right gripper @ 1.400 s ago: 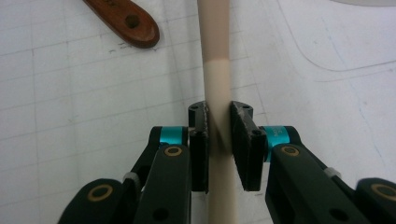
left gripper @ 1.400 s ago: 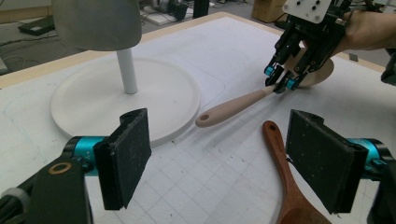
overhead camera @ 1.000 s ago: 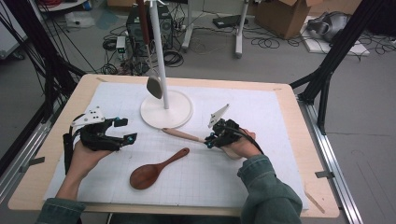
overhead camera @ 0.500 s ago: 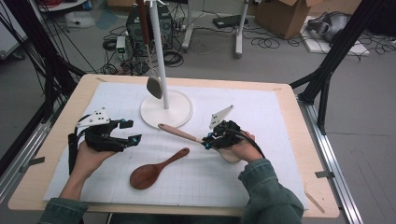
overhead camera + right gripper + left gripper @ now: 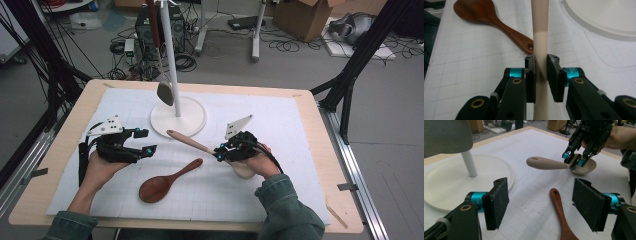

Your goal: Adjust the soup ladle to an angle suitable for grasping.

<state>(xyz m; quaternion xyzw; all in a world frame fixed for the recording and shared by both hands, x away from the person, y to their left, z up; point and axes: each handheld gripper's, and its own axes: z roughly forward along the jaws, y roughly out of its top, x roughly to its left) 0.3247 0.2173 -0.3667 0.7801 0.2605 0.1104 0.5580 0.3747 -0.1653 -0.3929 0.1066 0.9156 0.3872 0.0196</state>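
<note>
right gripper point(image 5: 220, 151): clamped on the beige spoon point(image 5: 192, 142), near the white stand base point(image 5: 178, 117)
left gripper point(image 5: 146, 140): jaws apart, holding nothing
brown spoon point(image 5: 165, 182): lies flat in front of the stand base

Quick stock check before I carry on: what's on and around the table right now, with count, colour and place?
Pale spoon: 1, beige, lifted off the mat, gripped near the bowl.
Dark spoon: 1, reddish-brown wood, flat on the mat, front centre.
Stand: 1, white round base with pole, back centre.
Hanging spoon: 1, grey, beside the pole.
Mat: 1, white grid, covers the table.
Table: 1, light wood.
Cardboard box: 1, brown, floor behind.
Left gripper: 1, black, open, holds nothing.
Right gripper: 1, black, shut on the pale spoon.
</note>
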